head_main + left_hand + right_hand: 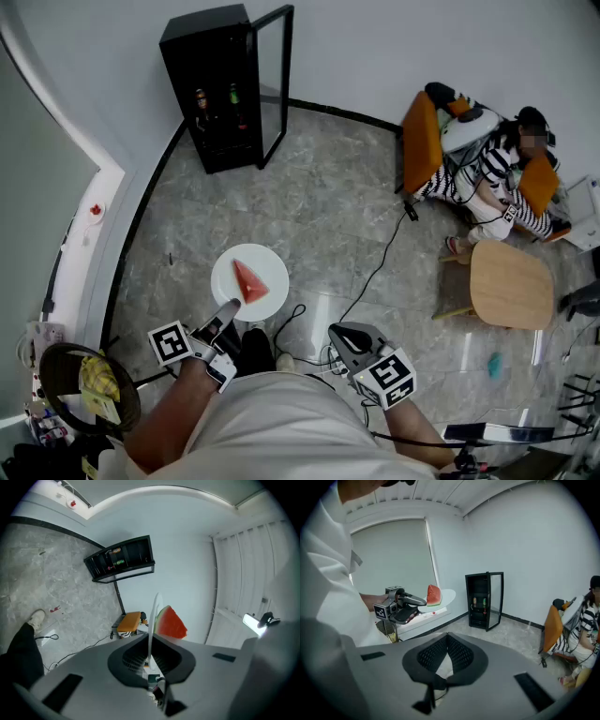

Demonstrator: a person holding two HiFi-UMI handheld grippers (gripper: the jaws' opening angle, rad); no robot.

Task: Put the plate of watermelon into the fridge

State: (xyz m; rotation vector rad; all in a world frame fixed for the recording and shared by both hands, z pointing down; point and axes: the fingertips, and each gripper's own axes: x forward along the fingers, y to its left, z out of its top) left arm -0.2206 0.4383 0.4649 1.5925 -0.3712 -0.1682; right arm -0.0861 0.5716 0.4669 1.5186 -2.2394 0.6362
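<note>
Left tongs are clamped on the rim of the white plate, held level so the watermelon wedge cannot slide. Right tongs are closed and empty; the open fridge stands well apart.

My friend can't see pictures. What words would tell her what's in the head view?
Seen from above, the left gripper holds a white plate by its rim, with a red watermelon slice on it, over a grey marble floor. Ahead stands a small black fridge, its glass door open. The right gripper is shut and empty.
</note>
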